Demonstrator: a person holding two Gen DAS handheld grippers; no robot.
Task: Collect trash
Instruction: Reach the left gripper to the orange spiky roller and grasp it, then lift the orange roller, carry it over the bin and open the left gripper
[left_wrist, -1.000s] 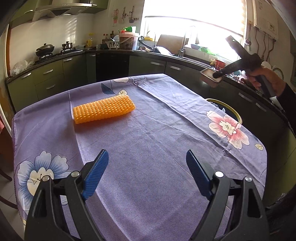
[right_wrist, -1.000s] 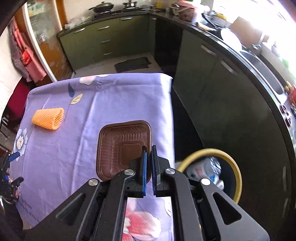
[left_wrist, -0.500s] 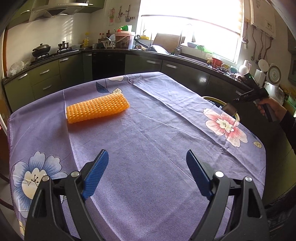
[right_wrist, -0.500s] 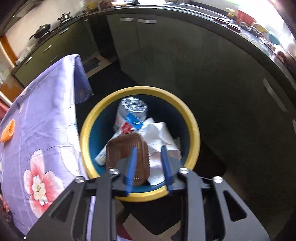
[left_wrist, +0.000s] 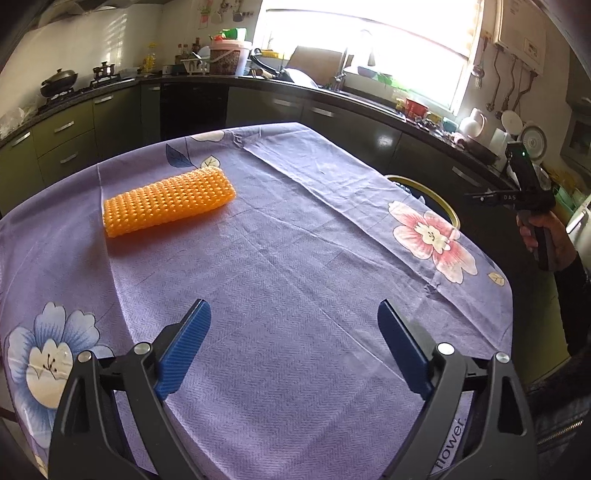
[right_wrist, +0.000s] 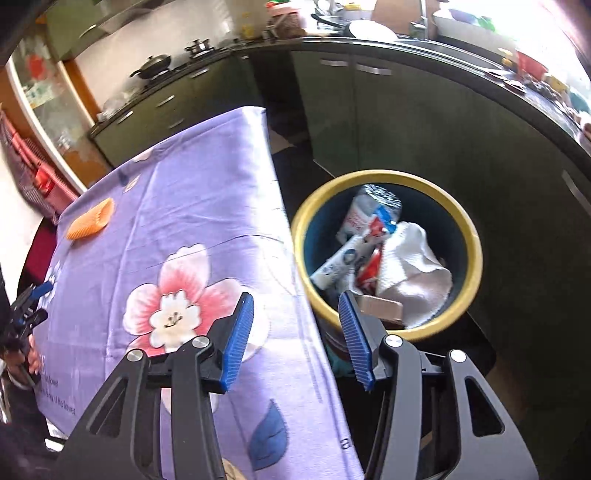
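Note:
An orange foam net sleeve (left_wrist: 168, 205) lies on the purple flowered tablecloth (left_wrist: 295, 258), far ahead and to the left of my left gripper (left_wrist: 291, 306). That gripper's jaws are wide and still opening, with nothing between them. My right gripper (right_wrist: 295, 299) hangs over the table's edge beside a yellow-rimmed bin (right_wrist: 476, 254). Its jaws are opening and hold nothing. A brown plastic tray (right_wrist: 380, 308) rests inside the bin, against a white paper towel (right_wrist: 413, 273) and a crushed bottle (right_wrist: 373, 210). The sleeve (right_wrist: 90, 219) also shows far off in the right wrist view.
Dark green kitchen cabinets (left_wrist: 122, 122) and a cluttered counter (left_wrist: 424, 114) ring the table. The bin's rim (left_wrist: 439, 201) peeks from behind the table's far right edge. A person's hand (left_wrist: 535, 229) holds the right gripper's handle there.
The right gripper swung off the table to above the bin, opened and let go of the brown tray, which now lies in the bin. The left gripper tilted slightly and widened a little.

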